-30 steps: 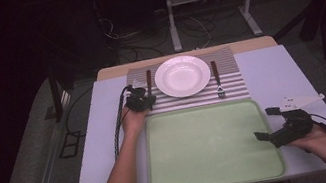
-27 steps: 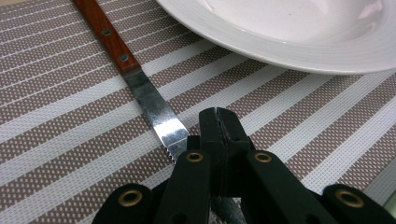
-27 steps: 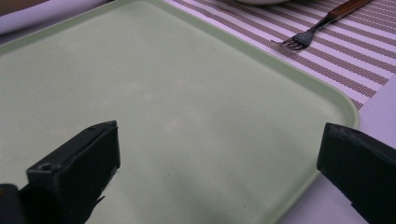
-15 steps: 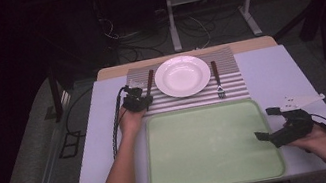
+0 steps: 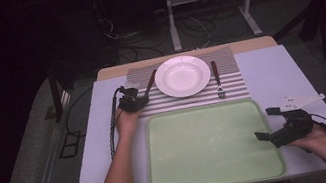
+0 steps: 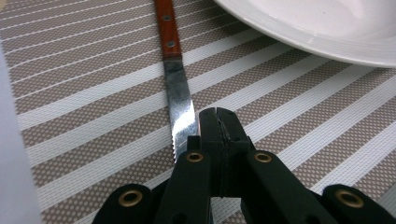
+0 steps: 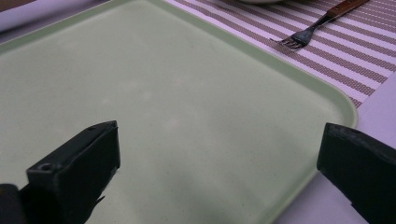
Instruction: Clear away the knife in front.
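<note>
A knife (image 5: pixel 148 85) with a brown wooden handle lies on the striped placemat (image 5: pixel 234 90), left of the white plate (image 5: pixel 182 75). My left gripper (image 5: pixel 135 98) rests at the blade's near end. In the left gripper view its jaws are pressed together, and the left gripper (image 6: pixel 218 119) stands just right of the knife (image 6: pixel 180 93) blade; the blade tip runs under the left jaw. A fork (image 5: pixel 217 81) lies right of the plate. My right gripper (image 5: pixel 265 124) is open over the right edge of the empty green tray (image 5: pixel 211 144).
The plate (image 6: pixel 327 28) rim is close ahead and to the right of the left gripper. In the right gripper view the tray (image 7: pixel 163 107) spreads between the jaws, with the fork (image 7: pixel 303 35) beyond its far corner. Bare white table (image 5: pixel 279 71) lies right of the placemat.
My left gripper has shifted slightly left along the placemat near the knife. The right gripper has stayed in place.
</note>
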Action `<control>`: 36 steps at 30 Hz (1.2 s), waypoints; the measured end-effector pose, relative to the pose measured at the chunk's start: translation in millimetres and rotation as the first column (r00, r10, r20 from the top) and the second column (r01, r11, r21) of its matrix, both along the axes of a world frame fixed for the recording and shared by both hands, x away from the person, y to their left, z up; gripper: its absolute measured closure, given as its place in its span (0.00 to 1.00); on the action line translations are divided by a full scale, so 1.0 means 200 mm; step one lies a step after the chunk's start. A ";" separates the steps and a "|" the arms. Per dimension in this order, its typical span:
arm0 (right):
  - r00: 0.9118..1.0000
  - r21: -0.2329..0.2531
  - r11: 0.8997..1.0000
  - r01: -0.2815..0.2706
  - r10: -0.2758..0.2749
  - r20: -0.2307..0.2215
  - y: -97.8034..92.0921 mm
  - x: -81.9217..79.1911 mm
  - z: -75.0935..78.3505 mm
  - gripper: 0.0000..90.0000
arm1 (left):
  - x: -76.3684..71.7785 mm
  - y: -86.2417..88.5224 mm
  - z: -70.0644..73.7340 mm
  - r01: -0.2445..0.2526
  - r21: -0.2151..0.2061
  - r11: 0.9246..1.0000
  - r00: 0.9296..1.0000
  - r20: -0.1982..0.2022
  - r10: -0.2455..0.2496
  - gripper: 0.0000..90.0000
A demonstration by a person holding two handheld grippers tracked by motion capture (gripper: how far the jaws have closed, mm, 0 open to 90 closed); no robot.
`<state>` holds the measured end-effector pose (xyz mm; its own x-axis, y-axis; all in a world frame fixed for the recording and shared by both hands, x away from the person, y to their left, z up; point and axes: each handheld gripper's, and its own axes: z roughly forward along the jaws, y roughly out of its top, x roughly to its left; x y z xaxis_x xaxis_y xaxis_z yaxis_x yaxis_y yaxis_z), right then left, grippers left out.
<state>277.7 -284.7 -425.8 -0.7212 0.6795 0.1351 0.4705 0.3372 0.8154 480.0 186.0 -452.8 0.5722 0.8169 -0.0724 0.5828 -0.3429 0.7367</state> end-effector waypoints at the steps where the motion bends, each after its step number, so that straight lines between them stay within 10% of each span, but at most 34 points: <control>1: 1.000 0.001 1.000 0.001 -0.001 -0.001 0.00 0.00 0.00 0.00 | 0.00 0.01 0.00 -0.003 0.000 1.000 1.000 -0.002 0.003 1.00; 19: 1.000 0.007 1.000 -0.004 0.004 -0.001 0.00 0.00 0.00 0.00 | 0.00 0.02 0.03 0.009 -0.007 1.000 1.000 0.022 -0.008 0.77; 36: 1.000 0.008 1.000 -0.013 0.013 -0.008 0.01 0.00 0.00 0.00 | 0.16 0.00 0.09 0.005 0.030 1.000 1.000 0.030 -0.006 0.69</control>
<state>278.1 -283.5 -426.2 -0.7286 0.6692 0.1457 0.4724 0.3370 0.8144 511.2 186.2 -434.1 0.5782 0.8154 -0.0305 0.5588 -0.3684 0.7430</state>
